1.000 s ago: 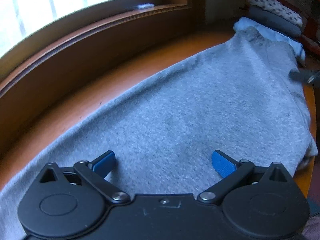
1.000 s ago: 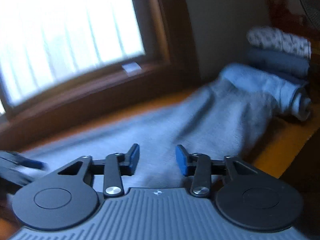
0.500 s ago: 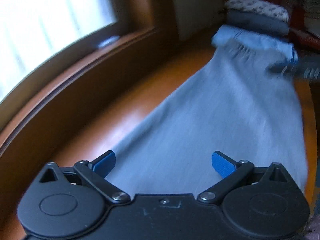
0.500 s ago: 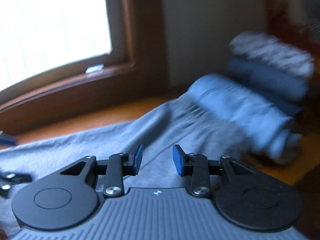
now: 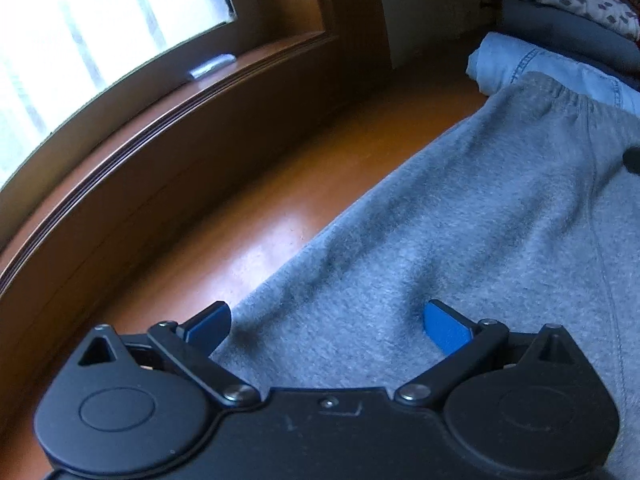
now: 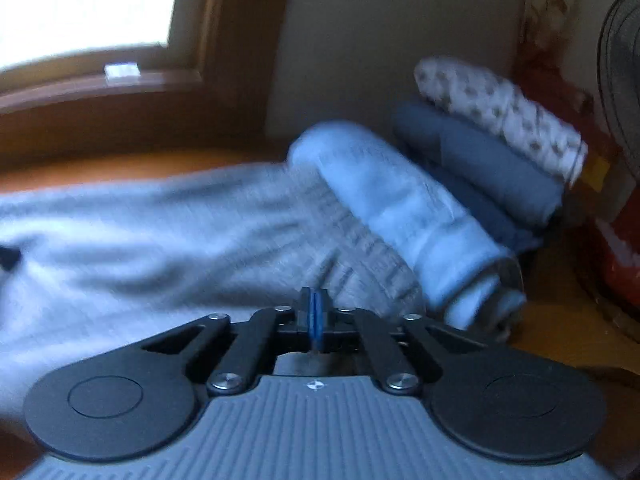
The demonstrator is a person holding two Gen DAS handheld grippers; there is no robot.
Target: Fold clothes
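Grey sweatpants [image 5: 460, 220] lie flat on the orange wooden table [image 5: 240, 220], with the elastic waistband [image 5: 560, 92] at the far end. My left gripper [image 5: 328, 320] hangs open over the garment's near-side edge, one blue pad above bare wood and the other above cloth, with nothing held. In the right wrist view, my right gripper [image 6: 314, 312] sits at the waistband of the sweatpants [image 6: 160, 240]. Its jaws are closing, the pads are almost together, and grey cloth appears pinched between them, though blur hides the detail.
A stack of folded clothes stands just beyond the waistband: a light blue roll [image 6: 400, 208], a dark blue piece [image 6: 480, 160] and a white patterned one [image 6: 500, 108]. A wooden window sill [image 5: 160, 128] runs along the table's far side. A red object [image 6: 616, 240] stands at the right.
My right gripper's jaws went from apart to nearly together, and it moved up to the waistband. My left gripper slid along the garment's edge toward the waistband end, staying open.
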